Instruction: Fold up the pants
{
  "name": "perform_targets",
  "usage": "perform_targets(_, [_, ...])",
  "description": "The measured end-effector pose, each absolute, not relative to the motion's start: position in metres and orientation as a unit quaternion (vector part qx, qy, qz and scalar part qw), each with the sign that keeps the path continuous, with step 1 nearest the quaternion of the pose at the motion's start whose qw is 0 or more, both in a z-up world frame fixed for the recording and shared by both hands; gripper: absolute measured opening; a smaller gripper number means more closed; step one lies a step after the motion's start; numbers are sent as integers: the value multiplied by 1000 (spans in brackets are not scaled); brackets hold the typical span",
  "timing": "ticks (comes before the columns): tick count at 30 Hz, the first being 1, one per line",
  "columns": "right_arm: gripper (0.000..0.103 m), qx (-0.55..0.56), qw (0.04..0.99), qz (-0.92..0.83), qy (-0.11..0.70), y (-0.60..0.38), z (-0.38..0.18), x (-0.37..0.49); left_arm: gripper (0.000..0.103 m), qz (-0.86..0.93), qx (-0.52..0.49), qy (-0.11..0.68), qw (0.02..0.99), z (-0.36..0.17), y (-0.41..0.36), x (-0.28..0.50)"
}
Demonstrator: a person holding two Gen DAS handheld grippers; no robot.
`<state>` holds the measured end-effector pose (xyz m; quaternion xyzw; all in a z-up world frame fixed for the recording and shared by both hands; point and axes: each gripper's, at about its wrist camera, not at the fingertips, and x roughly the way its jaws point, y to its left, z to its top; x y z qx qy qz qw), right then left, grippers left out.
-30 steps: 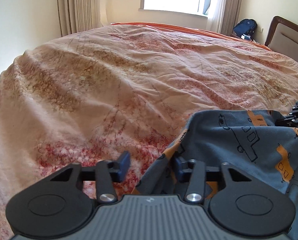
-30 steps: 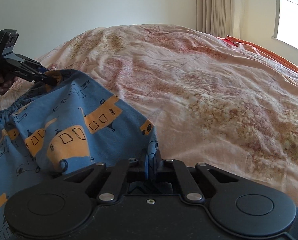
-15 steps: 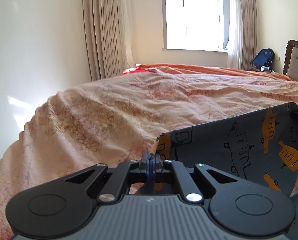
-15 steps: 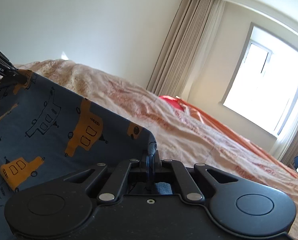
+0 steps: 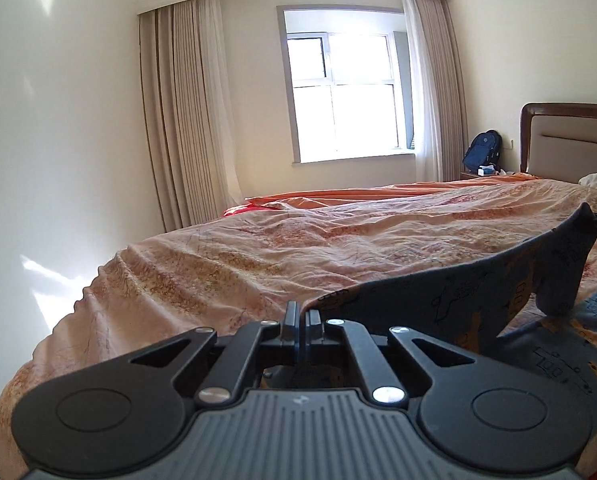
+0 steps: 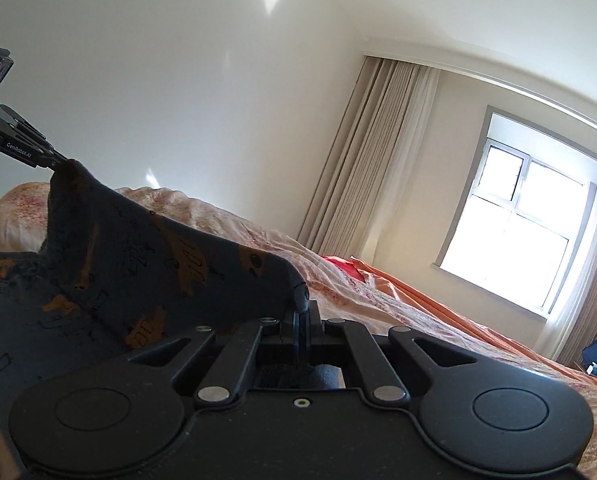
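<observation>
1. I'm working in a home bedroom: a wide bed (image 5: 298,248) under a rumpled peach floral bedspread (image 5: 226,276) fills both views.
2. A padded headboard (image 5: 570,140) stands at the right.
3. Long beige curtains (image 5: 186,120) frame a bright window (image 5: 342,92).
4. A blue backpack (image 5: 483,151) sits in the corner beside the headboard.

The bedspread (image 5: 298,248) lies bare across the middle and left of the left wrist view, open room for passing. The lifted pants (image 5: 478,292) span lower centre to right edge, a stretched barrier between the left gripper (image 5: 300,320) and right gripper (image 6: 301,320). A headboard (image 5: 570,140) bounds the far right.
</observation>
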<state>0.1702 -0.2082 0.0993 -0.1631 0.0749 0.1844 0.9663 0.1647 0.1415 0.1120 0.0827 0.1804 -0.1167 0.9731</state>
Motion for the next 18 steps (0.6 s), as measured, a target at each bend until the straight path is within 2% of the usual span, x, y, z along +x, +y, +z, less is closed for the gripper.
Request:
perform_targets(8, [2,-140,957,223,125,-219,67,104,0,-121,94,215,965,72,139,105])
perform_targets(18, [2,-101,954,224,173,-210,18,80,0,-101,107,273,951,20,137,89])
